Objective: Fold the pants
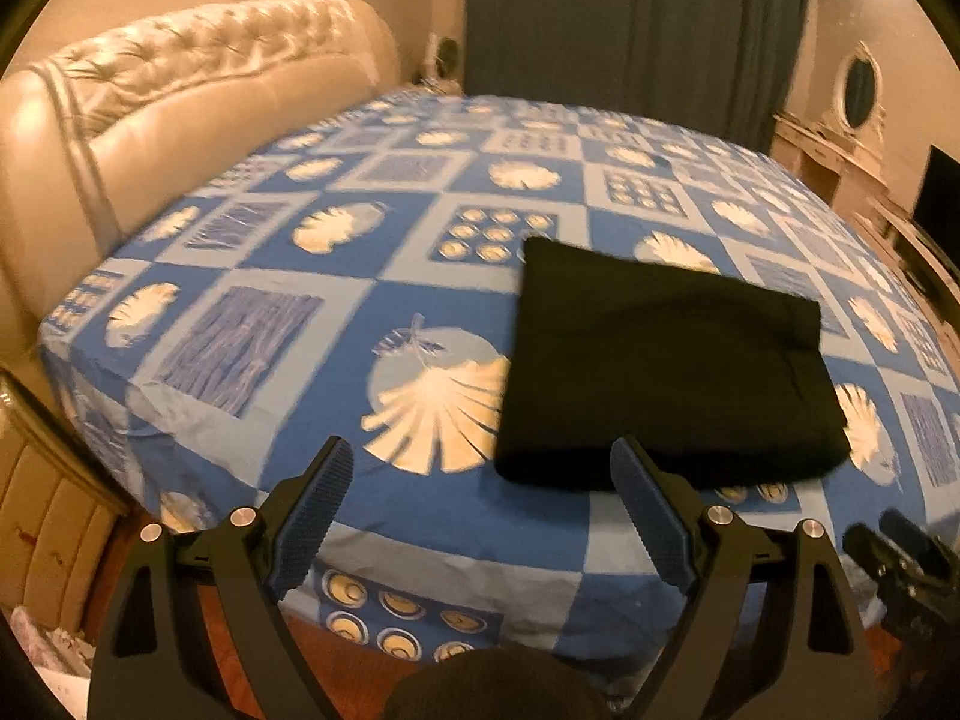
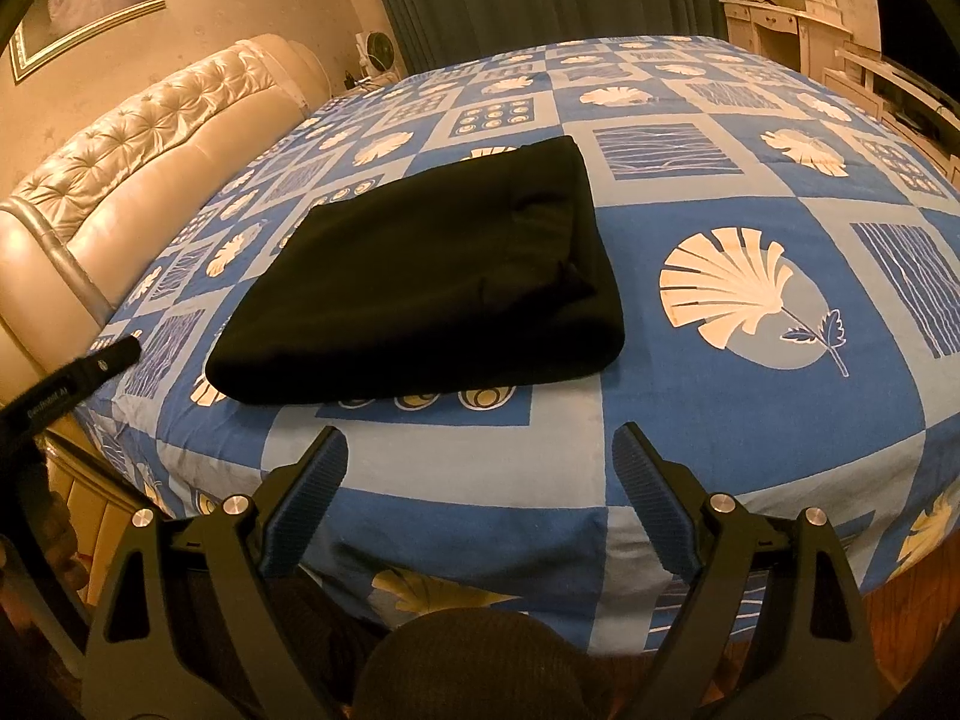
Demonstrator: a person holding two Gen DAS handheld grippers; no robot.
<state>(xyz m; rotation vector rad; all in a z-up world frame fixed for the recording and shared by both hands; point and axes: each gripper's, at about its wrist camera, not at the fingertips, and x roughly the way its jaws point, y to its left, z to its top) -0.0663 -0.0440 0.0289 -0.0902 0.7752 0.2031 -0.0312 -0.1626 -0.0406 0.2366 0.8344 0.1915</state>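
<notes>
Here, 1 folded pants (image 1: pixel 666 360) bundle, 1 bed (image 1: pixel 300 540), 2 spread claws (image 1: pixel 480 516).

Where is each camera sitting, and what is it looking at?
Left wrist: rides the left gripper, open, at the bed's near edge, facing the folded black pants ahead to its right; the right gripper peeks in.
Right wrist: rides the right gripper, open, seeing the pants to its left; the left gripper peeks in.
Shared: pants, blue bedsheet, cream headboard, dark curtain.
</notes>
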